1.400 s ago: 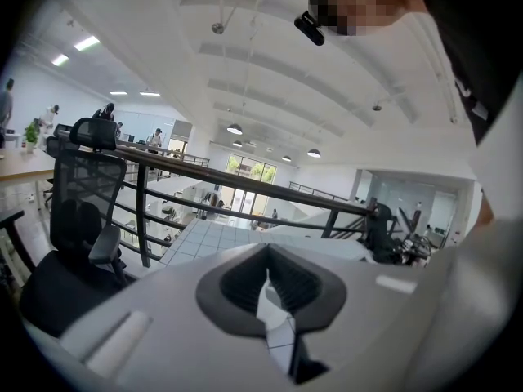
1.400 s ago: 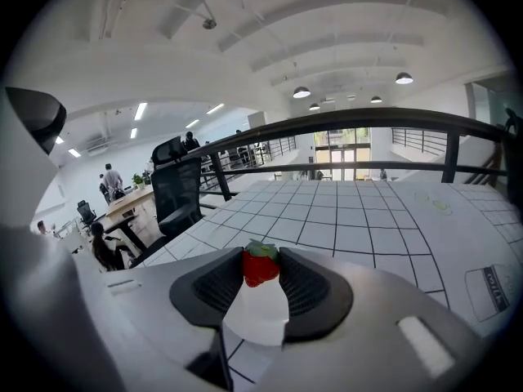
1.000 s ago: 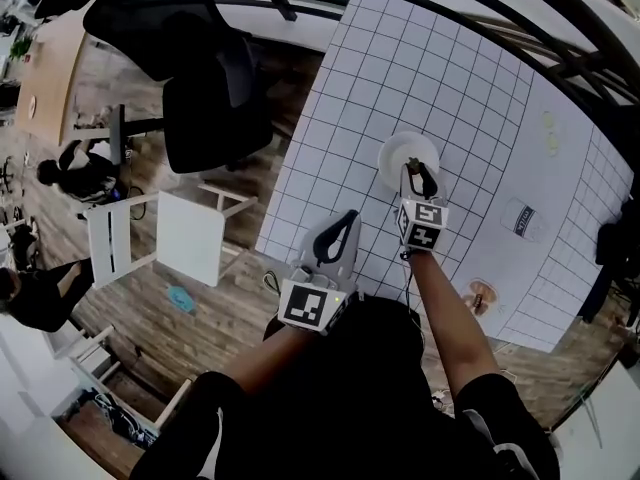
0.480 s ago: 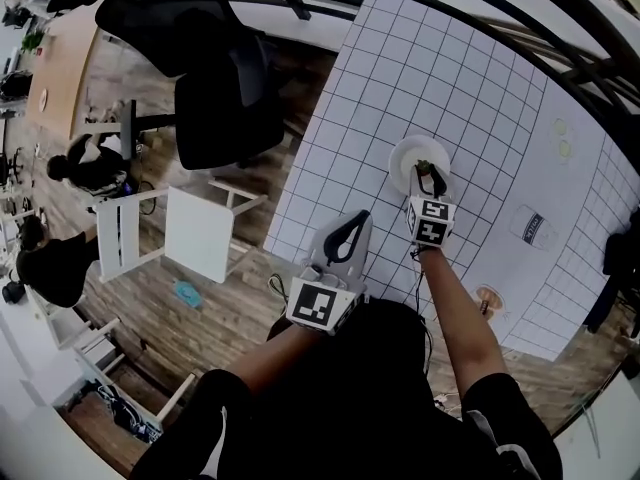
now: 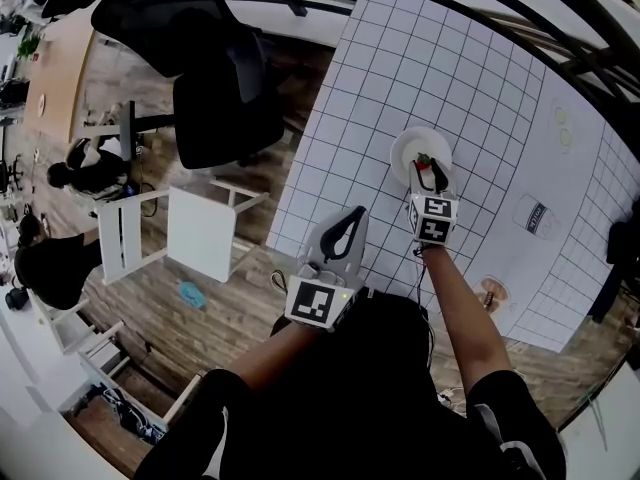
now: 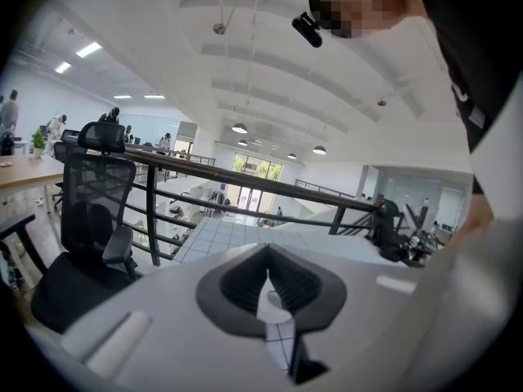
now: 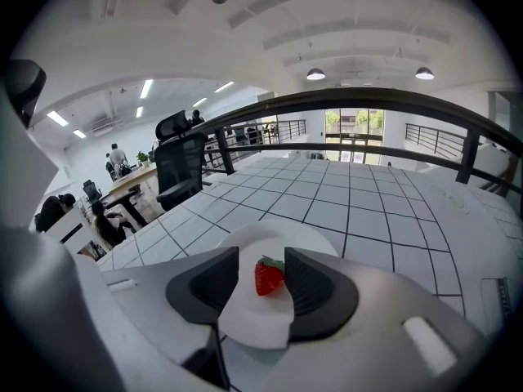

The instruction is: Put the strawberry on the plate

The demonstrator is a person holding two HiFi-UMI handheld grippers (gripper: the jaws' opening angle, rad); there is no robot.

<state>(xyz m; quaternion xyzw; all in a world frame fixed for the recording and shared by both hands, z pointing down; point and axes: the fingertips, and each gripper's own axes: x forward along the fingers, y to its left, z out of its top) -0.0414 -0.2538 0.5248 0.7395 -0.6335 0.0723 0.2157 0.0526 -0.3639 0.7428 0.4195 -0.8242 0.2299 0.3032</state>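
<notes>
A red strawberry [image 7: 269, 276] with a green top lies on the small white plate [image 7: 261, 237] on the gridded white table. My right gripper [image 7: 261, 256] reaches over the plate's near rim with the strawberry between its dark pads. The jaws are opening: there is a clear gap on the left side and only the leaf lies near the right pad. In the head view the plate [image 5: 403, 148], strawberry [image 5: 424, 160] and right gripper [image 5: 431, 174] sit mid-table. My left gripper [image 5: 349, 220] hovers at the table's near left edge, shut and empty, also seen as the left gripper [image 6: 266, 253].
A black office chair [image 5: 215, 98] and a white stool [image 5: 195, 233] stand on the wooden floor left of the table. A dark railing [image 5: 480, 8] runs along the far side. A small packet [image 5: 527, 218] and a small brown object [image 5: 490, 293] lie to the right.
My right gripper has edged forward over the plate and its jaws have spread off the strawberry, which now rests on the plate. The left gripper has stayed in place.
</notes>
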